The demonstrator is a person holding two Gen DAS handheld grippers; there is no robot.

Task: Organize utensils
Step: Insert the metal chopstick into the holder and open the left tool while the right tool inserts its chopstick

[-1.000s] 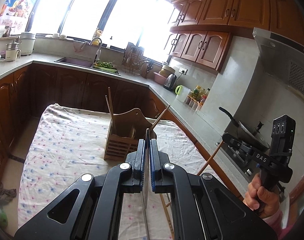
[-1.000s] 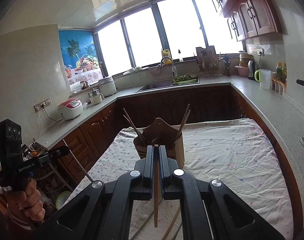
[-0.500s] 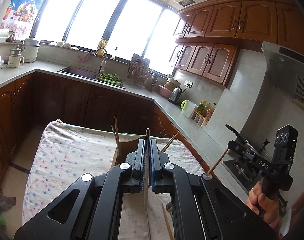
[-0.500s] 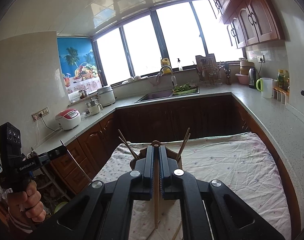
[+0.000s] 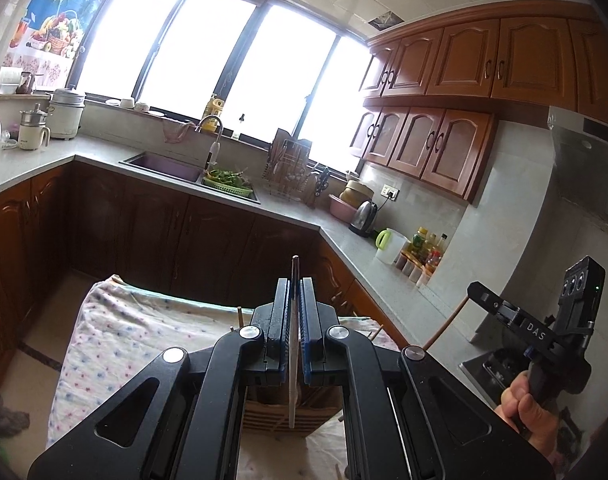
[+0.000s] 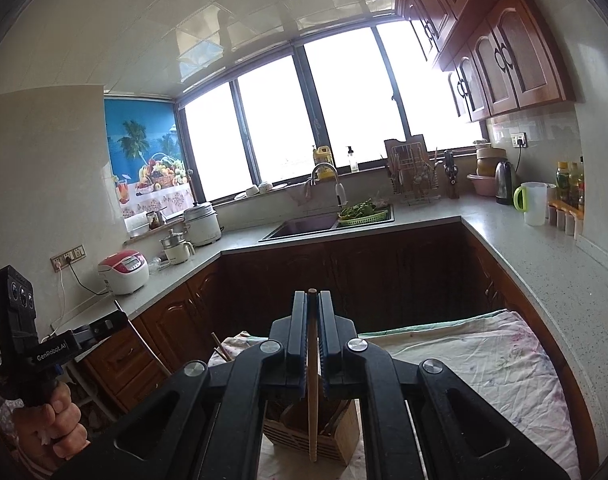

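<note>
Both sets of jaws are clamped on a chopstick each: left gripper (image 5: pixel 293 292), right gripper (image 6: pixel 312 304), holder (image 6: pixel 336 438) at bottom centre.

Left black two-finger gripper with blue pads (image 5: pixel 295 304): jaws closed, pointing slightly below level, handle gripped in person's left hand (image 6: pixel 49 426). Right black two-finger gripper with blue pads (image 6: pixel 312 320): jaws closed, pointing slightly downward, handle gripped in right hand (image 5: pixel 526 408), fingers wrapped around it.

Black tongs (image 6: pixel 312 320) with blue pads are showing at six o'clock, a white cloth (image 5: pixel 143 332) is wearing pink and blue dots, and reddish-brown cabinets (image 5: pixel 464 72) are glowing at two o'clock.
</note>
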